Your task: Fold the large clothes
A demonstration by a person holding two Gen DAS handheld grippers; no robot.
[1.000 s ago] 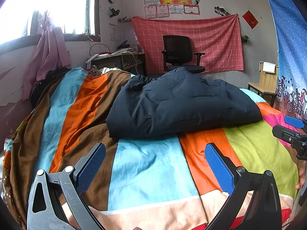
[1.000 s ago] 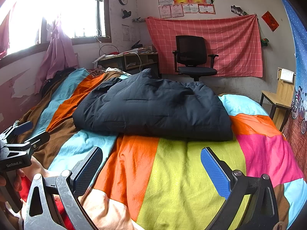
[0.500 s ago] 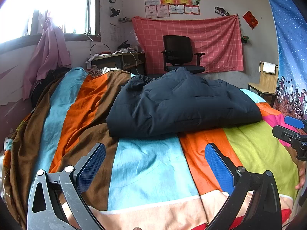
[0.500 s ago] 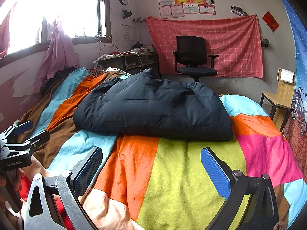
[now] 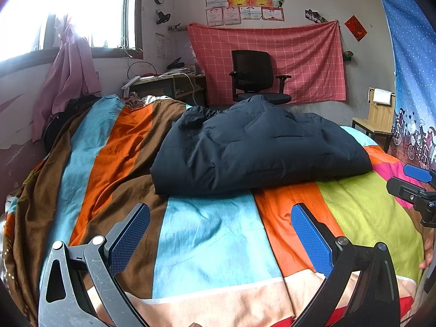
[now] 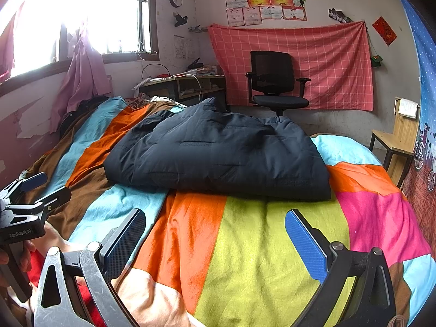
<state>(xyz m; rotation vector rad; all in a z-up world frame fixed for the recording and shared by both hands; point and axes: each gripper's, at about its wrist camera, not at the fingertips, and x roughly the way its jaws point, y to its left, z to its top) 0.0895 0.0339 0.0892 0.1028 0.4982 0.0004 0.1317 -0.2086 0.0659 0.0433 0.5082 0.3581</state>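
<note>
- Left wrist view: my left tongs (image 5: 220, 234) are spread wide, both blue pads clear of everything, hovering over the near end of the bed (image 5: 207, 245) above a light-blue and an orange stripe of the bedspread.
- The coat (image 5: 256, 150), dark navy and quilted, lies folded in a thick bundle across the middle of the bed, well apart from the left tongs and beyond them.
- At the right edge of this view I see the right tongs from the side, over the green and pink patches, with fingertips of a hand (image 5: 427, 253) below them.
- Right wrist view: my right tongs (image 6: 215, 234) are also spread wide and pinching nothing, over the orange and green patches near the foot of the bed.
- The coat (image 6: 218, 152) sits ahead of them, its near folded edge resting on the bedspread, not touched by either tool.
- The left tongs show at the left edge, apart from the coat.
- Behind the bed stands a chair (image 6: 272, 81) before a red checked cloth (image 6: 327, 62) on the wall.
</note>
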